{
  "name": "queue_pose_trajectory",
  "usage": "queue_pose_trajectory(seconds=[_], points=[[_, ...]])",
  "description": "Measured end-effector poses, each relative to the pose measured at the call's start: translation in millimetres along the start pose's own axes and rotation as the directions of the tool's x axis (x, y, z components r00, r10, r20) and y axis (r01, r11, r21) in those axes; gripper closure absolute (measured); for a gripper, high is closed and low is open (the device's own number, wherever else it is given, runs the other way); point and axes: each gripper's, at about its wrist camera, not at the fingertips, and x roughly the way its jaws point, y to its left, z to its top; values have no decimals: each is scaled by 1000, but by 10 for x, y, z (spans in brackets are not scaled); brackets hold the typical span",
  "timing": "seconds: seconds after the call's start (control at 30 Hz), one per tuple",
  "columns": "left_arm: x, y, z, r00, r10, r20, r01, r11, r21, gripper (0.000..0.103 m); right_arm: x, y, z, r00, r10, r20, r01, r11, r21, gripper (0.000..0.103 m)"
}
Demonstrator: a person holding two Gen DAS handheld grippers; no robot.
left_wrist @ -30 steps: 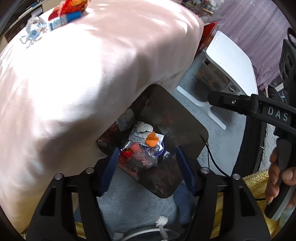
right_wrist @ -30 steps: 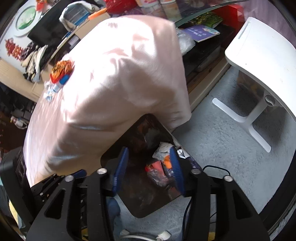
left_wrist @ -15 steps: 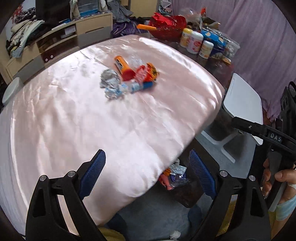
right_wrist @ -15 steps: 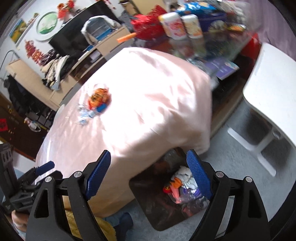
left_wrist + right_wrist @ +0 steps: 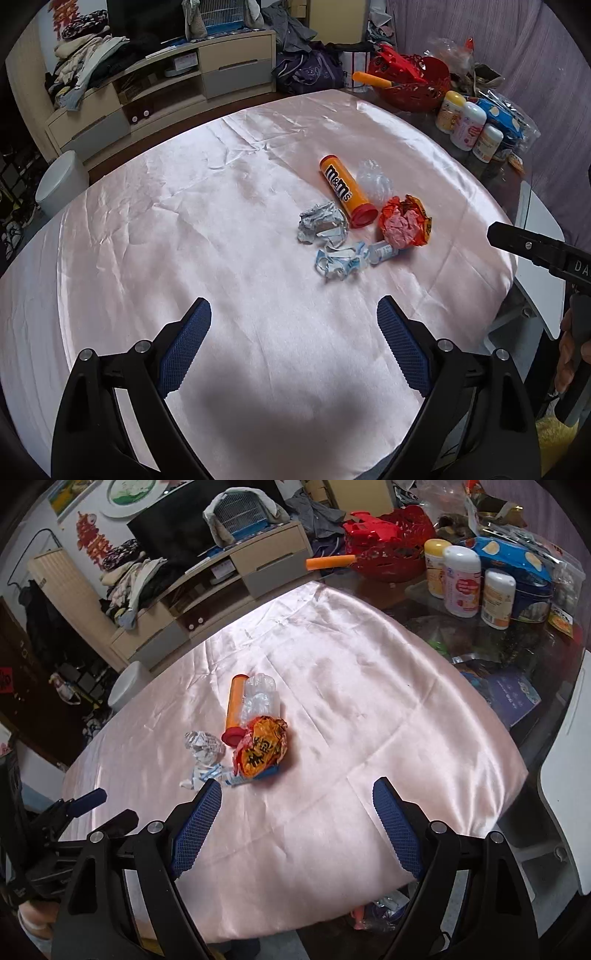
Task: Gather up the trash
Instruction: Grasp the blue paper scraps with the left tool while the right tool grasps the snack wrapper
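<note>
Hovering grippers, both empty

Spreading wide, the left gripper [image 5: 293,345] and right gripper [image 5: 297,825] fingers hold and touch nothing above the pink-covered desk [image 5: 184,229]. Trash sits clustered mid-desk: an orange candy tube [image 5: 346,190], crumpled wrappers [image 5: 321,223], and an orange-red wrapper [image 5: 260,747].

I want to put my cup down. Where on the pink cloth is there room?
Bare pink cloth spreads between the trash and the near edge, and left of the foil ball. It is crowded around the M&M's tube, and by the bottles at the far right.
</note>
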Motion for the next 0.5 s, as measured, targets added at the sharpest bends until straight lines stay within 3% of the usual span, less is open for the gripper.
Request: queue_pose_trajectory(seconds=[0.13,0.33,0.5], points=[[195,-69,82,1000,-26,-15,26,1000,12,23,222,60,151,1000,10,-26,-10,1000,3,20],[477,-145,153,998,-37,-59,38,999,9,35,531,133,267,997,39,-71,-39,999,10,31],[629,-162,200,995,-53,-84,53,999,0,36,713,171,261,993,55,-101,-55,998,9,33]])
